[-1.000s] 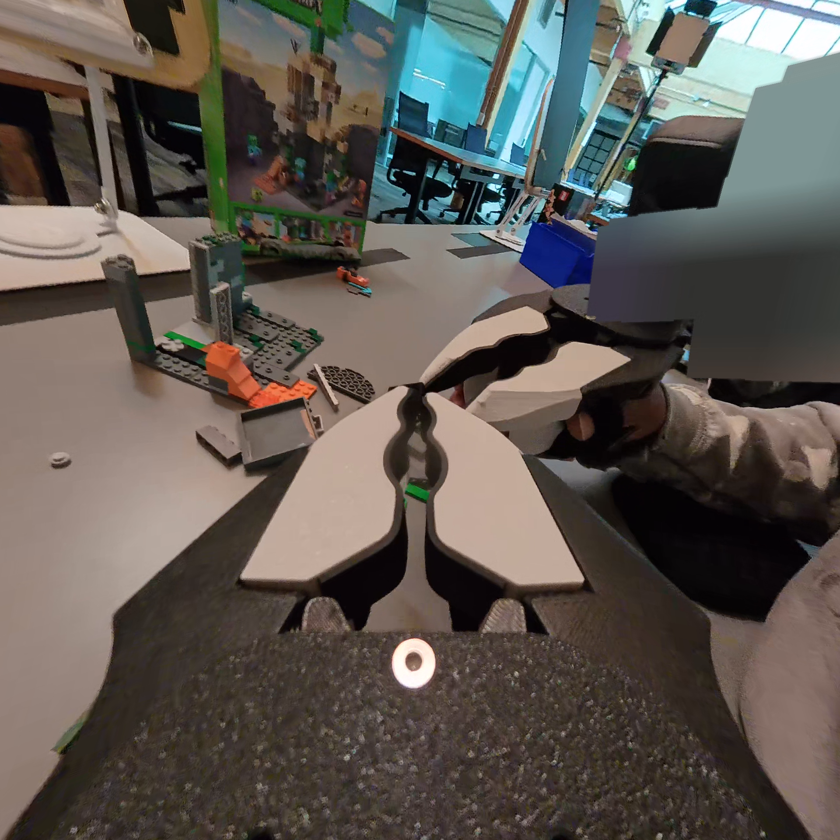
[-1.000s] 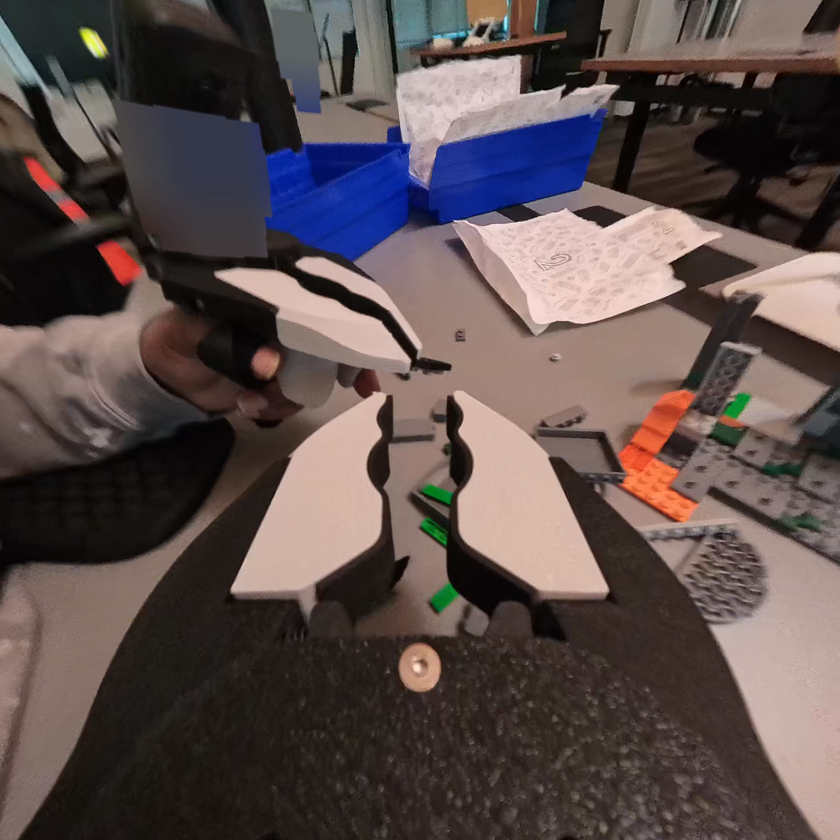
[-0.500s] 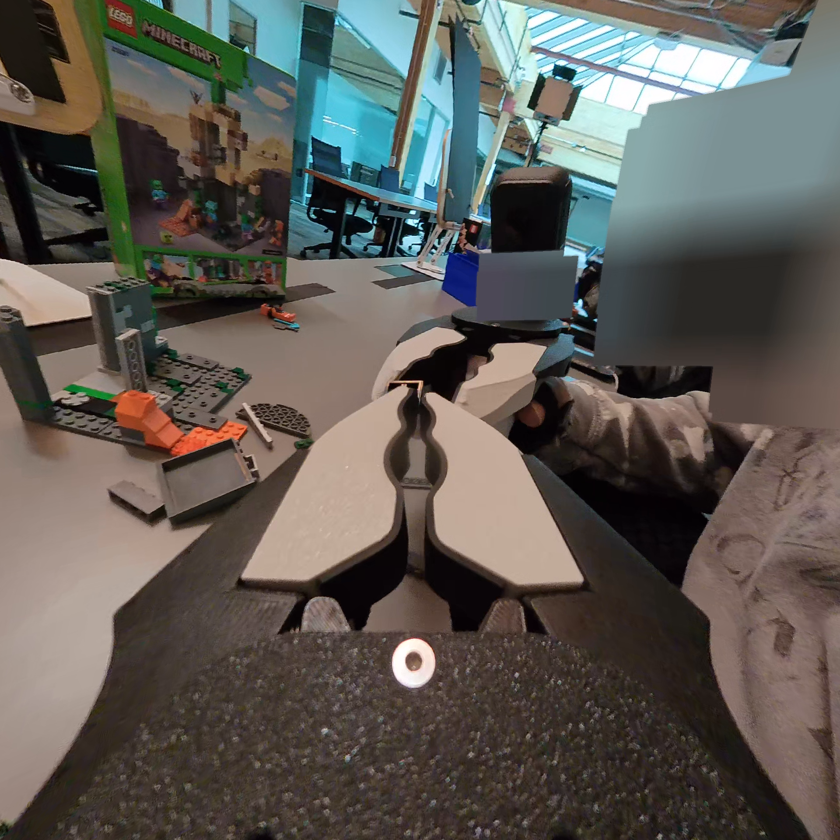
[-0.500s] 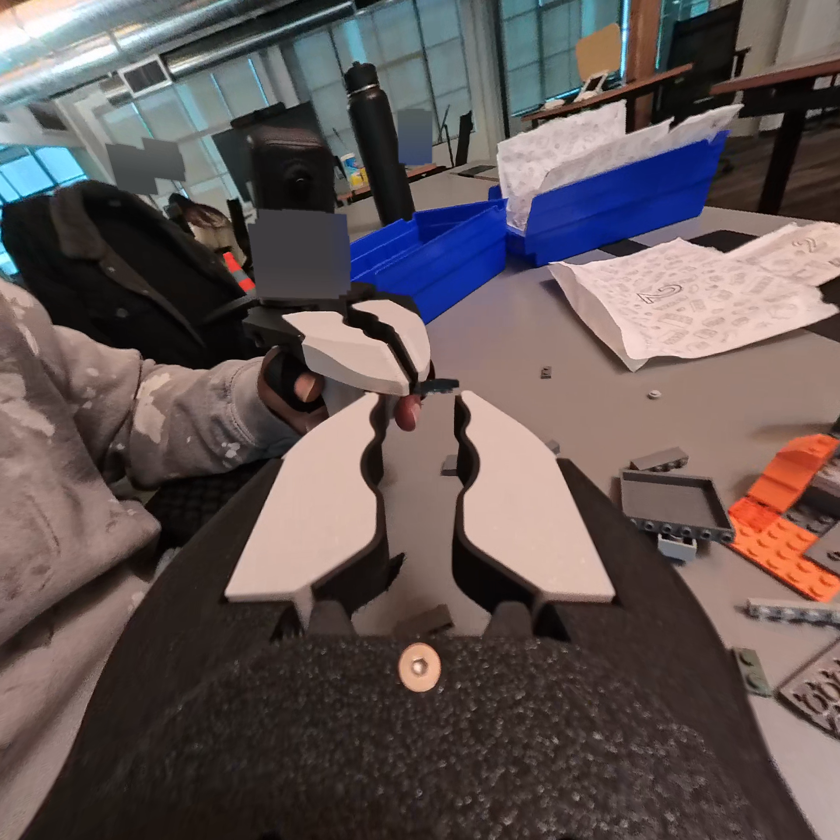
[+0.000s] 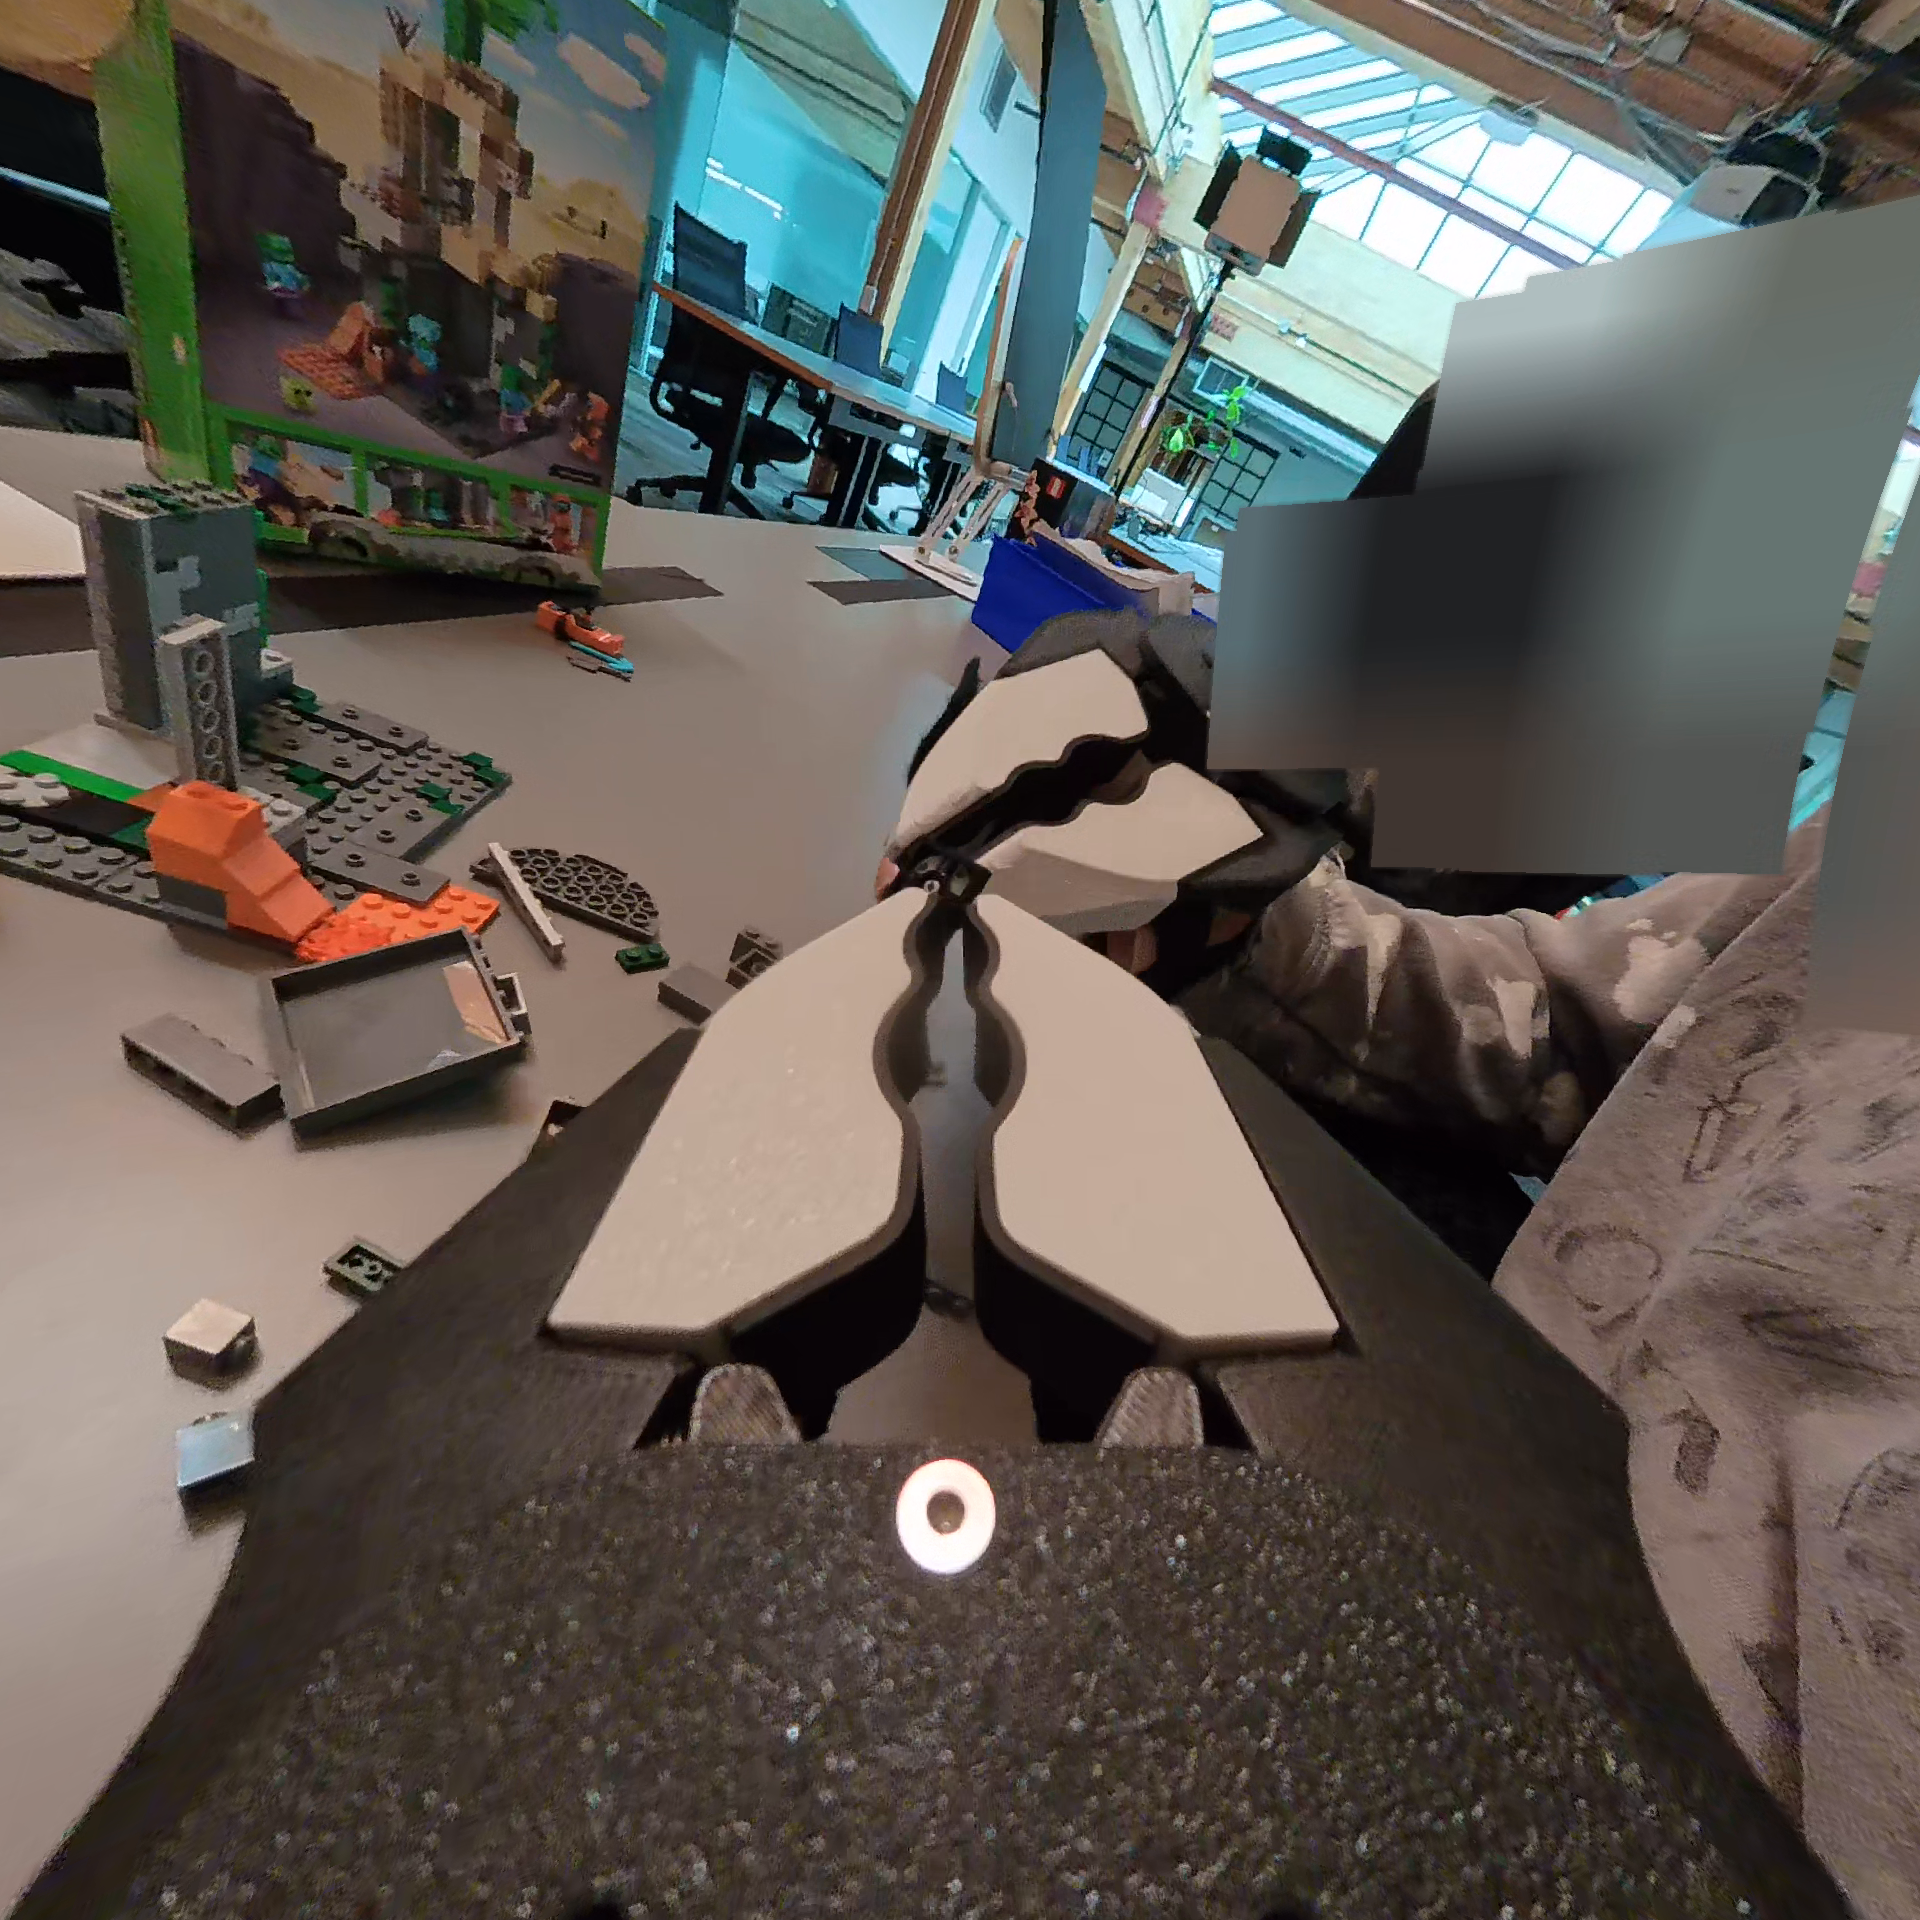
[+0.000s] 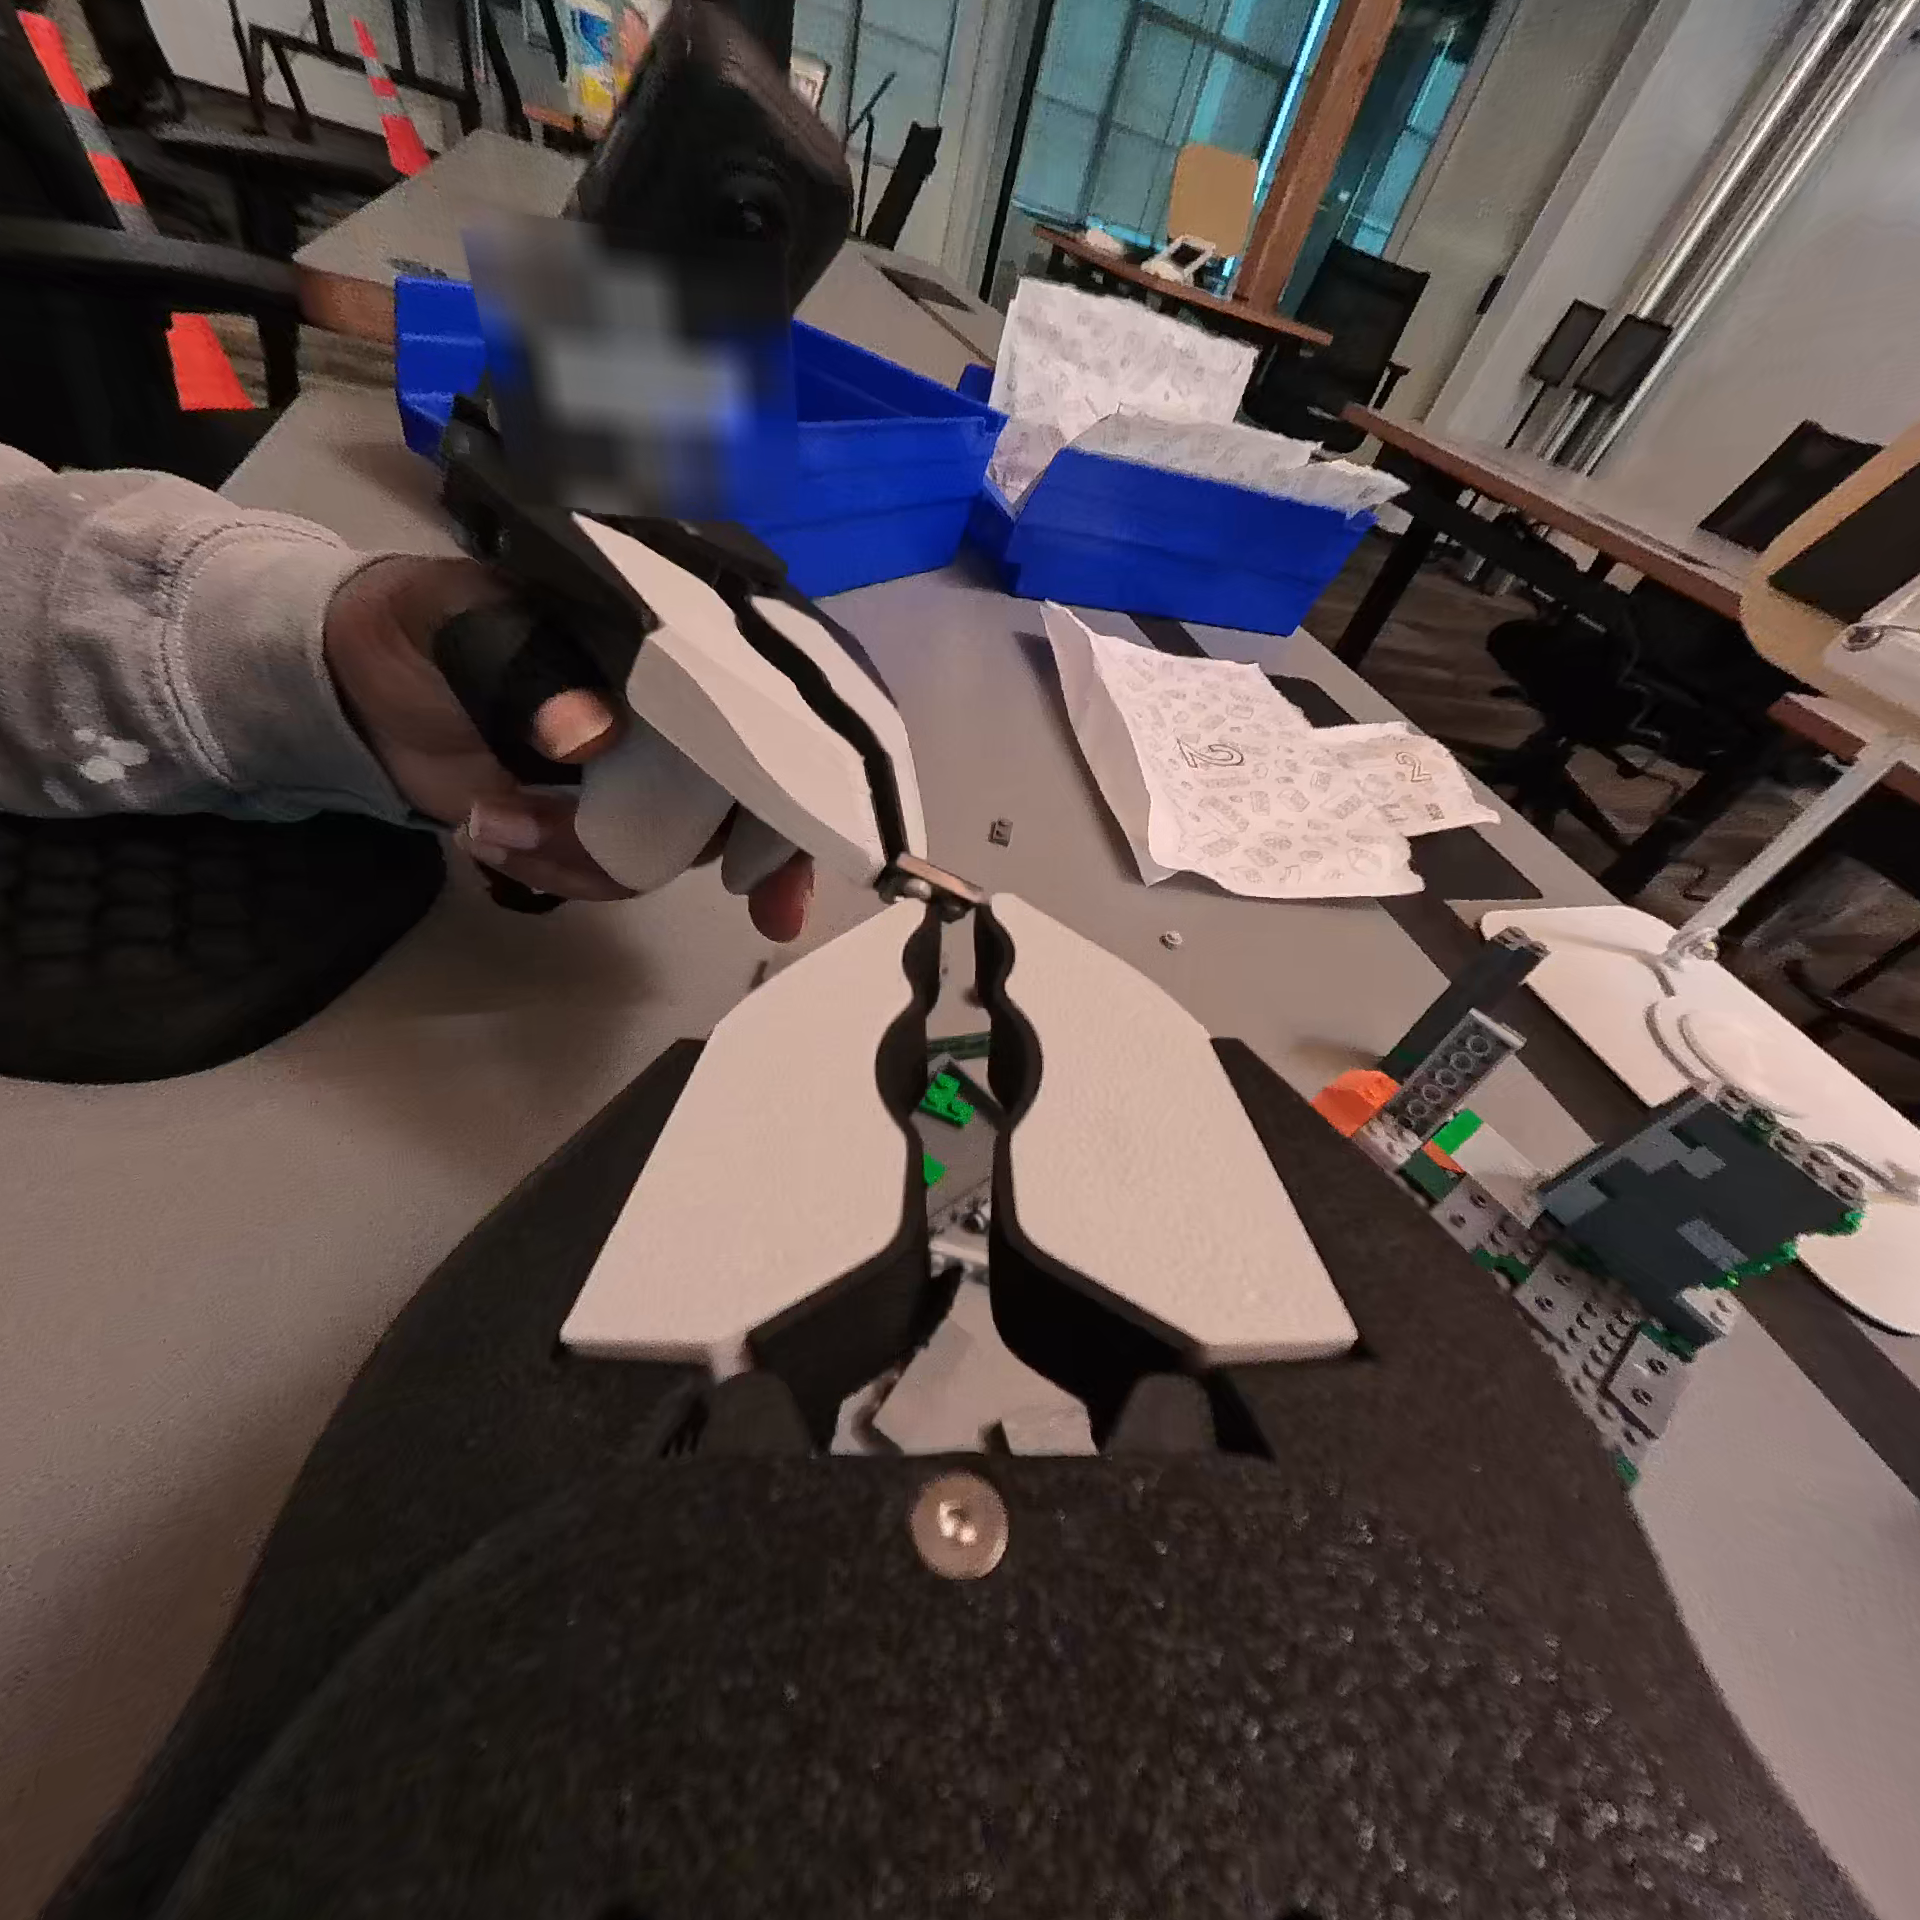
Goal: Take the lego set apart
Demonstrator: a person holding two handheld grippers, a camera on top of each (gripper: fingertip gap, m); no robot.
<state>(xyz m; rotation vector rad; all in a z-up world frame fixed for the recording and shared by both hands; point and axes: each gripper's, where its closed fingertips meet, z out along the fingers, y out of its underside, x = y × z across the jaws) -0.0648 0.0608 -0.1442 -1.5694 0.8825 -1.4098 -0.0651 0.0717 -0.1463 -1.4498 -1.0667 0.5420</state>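
My left gripper (image 5: 948,906) is shut on a small dark lego piece (image 5: 951,883), held above the table. My right gripper (image 6: 954,909) is shut on the other end of the same piece (image 6: 940,883), so the two meet tip to tip. The right gripper also shows in the left wrist view (image 5: 938,868), and the left gripper in the right wrist view (image 6: 896,873). The half-dismantled lego set (image 5: 312,769), with a grey tower (image 5: 166,603), an orange block (image 5: 223,862) and dark plates, stands on the table to my left. It also shows in the right wrist view (image 6: 1662,1195).
Loose bricks and a grey tray-shaped part (image 5: 390,1029) lie near the set. The green lego box (image 5: 395,291) stands behind it. Two blue bins (image 6: 883,468), printed paper bags (image 6: 1247,769) and a white board (image 6: 1714,1039) sit farther off. A person's sleeve (image 5: 1403,997) is close by. Only a small space, under 4 cm, lies between the two pairs of fingers. From either gripper's tips it is about 20 cm to the orange block (image 5: 223,862).
My right gripper was open and has closed on the small piece that the left gripper holds. Both grippers have tilted down toward the table.
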